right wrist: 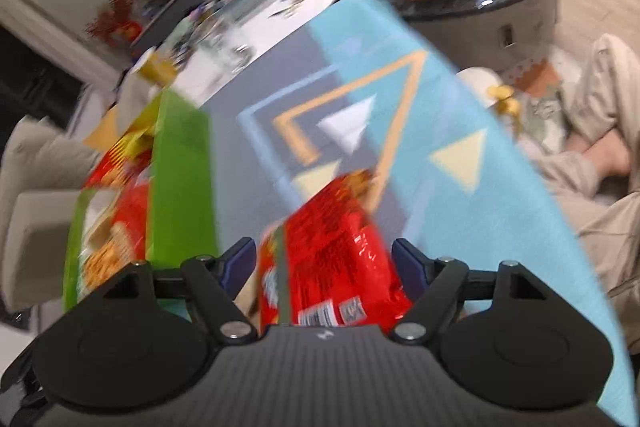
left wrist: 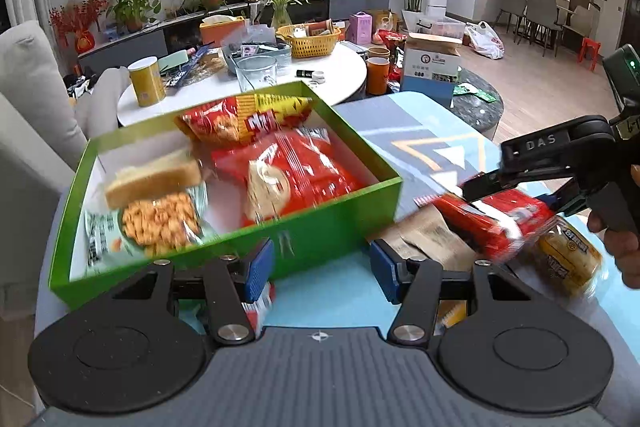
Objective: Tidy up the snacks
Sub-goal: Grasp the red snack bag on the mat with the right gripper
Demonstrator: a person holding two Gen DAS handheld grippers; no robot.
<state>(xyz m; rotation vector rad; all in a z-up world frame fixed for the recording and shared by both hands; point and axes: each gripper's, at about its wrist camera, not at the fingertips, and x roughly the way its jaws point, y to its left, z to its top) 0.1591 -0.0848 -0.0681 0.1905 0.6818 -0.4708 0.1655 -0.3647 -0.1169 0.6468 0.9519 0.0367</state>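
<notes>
A green box (left wrist: 340, 227) holds several snacks: red chip bags (left wrist: 296, 167), a bread slice pack (left wrist: 152, 179) and a pack of orange puffs (left wrist: 160, 223). My left gripper (left wrist: 322, 267) hovers open at the box's near wall with nothing between its blue pads. To the right, my right gripper (left wrist: 516, 203) grips a red snack packet (left wrist: 500, 223) above the blue mat. In the right wrist view the red snack packet (right wrist: 336, 247) fills the gap of the right gripper (right wrist: 324, 263), and both pads lie against its sides.
A brown packet (left wrist: 428, 239) and a yellow bread pack (left wrist: 568, 259) lie on the patterned blue mat (left wrist: 432, 143) beside the box. A small red-and-white packet (left wrist: 262, 303) sits under my left finger. Behind stand a cluttered white round table (left wrist: 340, 79) and a cardboard box (left wrist: 430, 67). A person's legs (right wrist: 592, 163) are at right.
</notes>
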